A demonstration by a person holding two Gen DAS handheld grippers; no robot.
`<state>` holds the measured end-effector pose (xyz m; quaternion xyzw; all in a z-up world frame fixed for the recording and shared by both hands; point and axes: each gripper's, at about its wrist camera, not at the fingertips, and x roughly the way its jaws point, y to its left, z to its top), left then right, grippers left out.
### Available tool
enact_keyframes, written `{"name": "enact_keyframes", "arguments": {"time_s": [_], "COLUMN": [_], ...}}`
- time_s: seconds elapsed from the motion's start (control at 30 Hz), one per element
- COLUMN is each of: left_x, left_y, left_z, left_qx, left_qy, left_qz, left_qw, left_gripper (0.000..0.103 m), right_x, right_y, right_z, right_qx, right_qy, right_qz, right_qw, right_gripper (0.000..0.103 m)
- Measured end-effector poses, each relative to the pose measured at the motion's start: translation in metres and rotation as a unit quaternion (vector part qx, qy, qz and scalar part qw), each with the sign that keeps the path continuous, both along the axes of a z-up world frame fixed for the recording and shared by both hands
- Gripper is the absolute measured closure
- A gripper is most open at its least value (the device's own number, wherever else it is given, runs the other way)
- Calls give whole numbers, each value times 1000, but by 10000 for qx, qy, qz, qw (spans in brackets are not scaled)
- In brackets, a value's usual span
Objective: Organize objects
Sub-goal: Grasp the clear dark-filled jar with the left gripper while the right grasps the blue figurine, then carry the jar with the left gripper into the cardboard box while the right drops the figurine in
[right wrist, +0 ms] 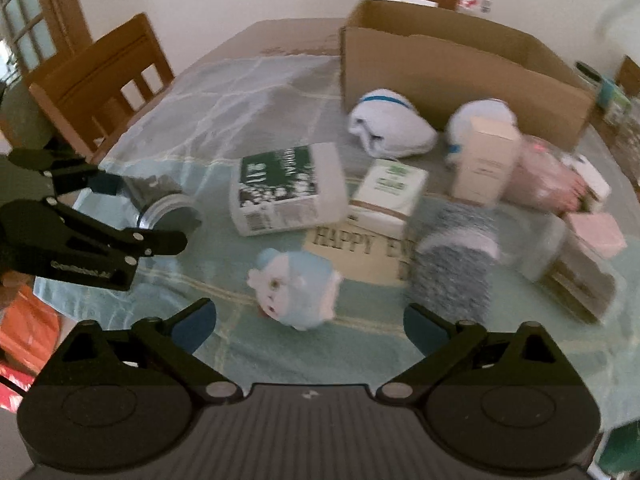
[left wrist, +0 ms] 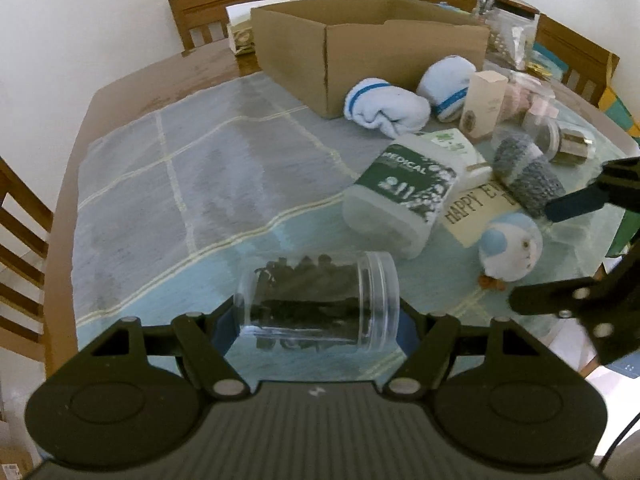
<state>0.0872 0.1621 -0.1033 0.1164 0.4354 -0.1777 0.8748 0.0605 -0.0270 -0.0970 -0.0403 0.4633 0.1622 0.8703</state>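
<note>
Sorting is under way on the cloth-covered table [left wrist: 168, 184], and by my reading the step in hand is the pick-up, one thing per hand, bound for the open cardboard box [left wrist: 360, 52] at the far side. The left gripper [left wrist: 316, 320] has its two pads closed on a clear plastic jar [left wrist: 320, 300] of dark bits, lying on its side across the fingers with the lid to the right; whether it is already off the cloth I can't quite tell. The right gripper [right wrist: 308, 328] stands wide with nothing between its pads. The small blue-and-white plush toy [right wrist: 296, 288] sits just beyond its fingertips, roughly centred between them, with the grey knitted roll [right wrist: 452, 264] close by the right-hand finger. That view is smeared, so I'd call the toy the target only as likely. Next, I'd judge, the right hand must go forward and down around the toy without snagging the roll, while the left carries the jar to the box.
</note>
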Motion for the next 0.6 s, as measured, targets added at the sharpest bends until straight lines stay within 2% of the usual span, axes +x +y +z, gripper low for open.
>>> {"name": "enact_keyframes", "arguments": {"time_s": [0.27, 0.47, 0.6], "left_x": [4, 5, 7], "left_y": [6, 5, 4], "left_z": [0, 0, 2], "left_qx": [-41, -17, -2], "left_qy": [43, 58, 95], "left_qz": [44, 12, 8], "left_qw": [10000, 10000, 10000], "left_gripper": [28, 28, 28], "right_x": [11, 14, 16], "right_y": [19, 21, 22], "right_z": [-12, -15, -16], "right_qx": [-198, -240, -248], "right_qy": [-83, -101, -76], "right_qz": [208, 231, 246], "right_qw": [9996, 9994, 9994], "right_gripper": [22, 41, 43]}}
